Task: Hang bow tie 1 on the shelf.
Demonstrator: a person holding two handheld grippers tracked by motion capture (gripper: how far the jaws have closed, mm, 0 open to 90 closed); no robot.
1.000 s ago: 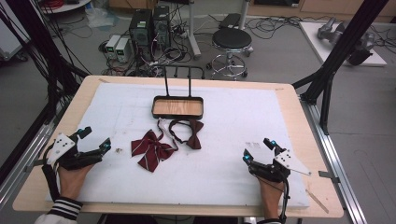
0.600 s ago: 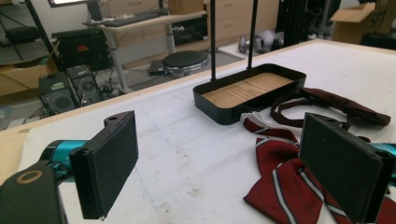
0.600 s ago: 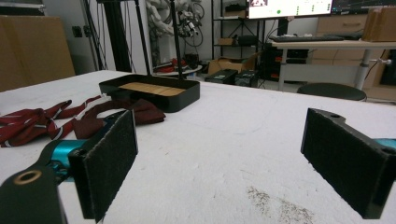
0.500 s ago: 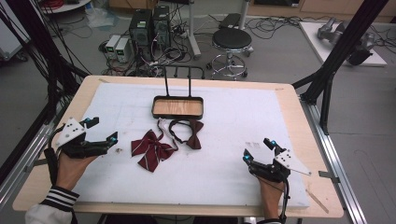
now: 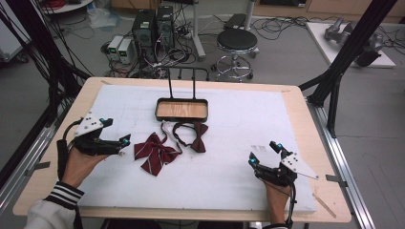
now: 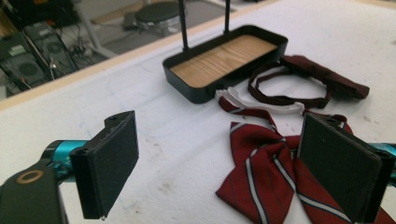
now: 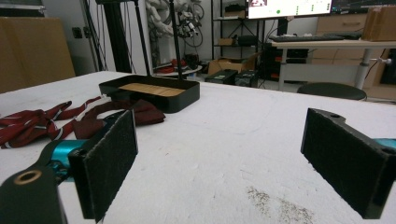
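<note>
A red striped bow tie [image 5: 154,152] [image 6: 275,172] [image 7: 32,122] lies on the white mat, left of centre. A darker maroon bow tie [image 5: 193,135] [image 6: 322,77] [image 7: 135,112] with a looped strap lies just right of it. Behind both stands a black tray [image 5: 160,113] [image 6: 187,84] [image 7: 182,100] with a wooden floor and an upright handle. My left gripper [image 5: 117,135] [image 6: 219,163] is open, raised a little above the mat just left of the striped tie. My right gripper [image 5: 264,152] [image 7: 219,163] is open with nothing between its jaws, low on the mat at the front right.
The white mat [image 5: 239,124] covers a wooden table [image 5: 296,95]. Black frame posts [image 5: 344,52] stand at the table's right and left corners. A stool [image 5: 237,43] and computer boxes [image 5: 153,28] sit on the floor beyond the far edge.
My left gripper has lifted off the mat and moved forward and right toward the striped bow tie. The right gripper has stayed where it was.
</note>
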